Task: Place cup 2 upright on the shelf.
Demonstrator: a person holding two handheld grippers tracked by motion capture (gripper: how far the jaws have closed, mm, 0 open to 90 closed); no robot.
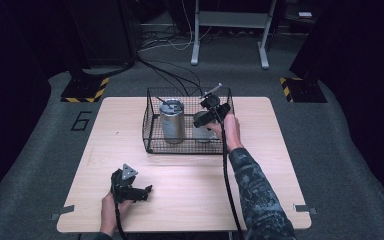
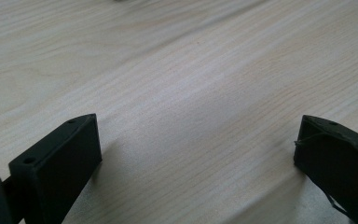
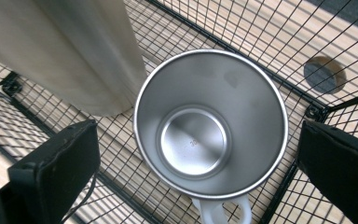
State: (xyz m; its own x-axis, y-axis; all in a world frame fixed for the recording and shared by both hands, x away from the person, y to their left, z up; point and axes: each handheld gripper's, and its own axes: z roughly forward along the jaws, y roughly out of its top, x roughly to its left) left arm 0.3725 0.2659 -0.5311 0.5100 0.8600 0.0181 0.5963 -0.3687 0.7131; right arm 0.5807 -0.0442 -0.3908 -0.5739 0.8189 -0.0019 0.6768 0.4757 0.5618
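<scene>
you are hovering the right gripper over the steel cup, which is standing upright in the right half of the wire basket on the bench, just beside the taller steel tumbler. in the right gripper view your jaws are standing wide, one on each side of the cup's rim, holding nothing, and you are looking straight down into the empty bowl with the white handle pointing back toward you.

the step in hand looks like taking hold of the cup. you are wanting to come down straight, keeping the rim centred between the jaws, so neither pad is knocking the tumbler or catching the basket wire. the far jaw is sitting close to the basket wall, so be easing in gently there. the steel wall is smooth and tapered, so i judge a grip low enough below the rim will be slipping less; close slowly and lift vertically until the base is clearing the basket's top edge.

your left gripper is resting low over bare bench near you, jaws wide and empty; it is well apart from the work.
</scene>
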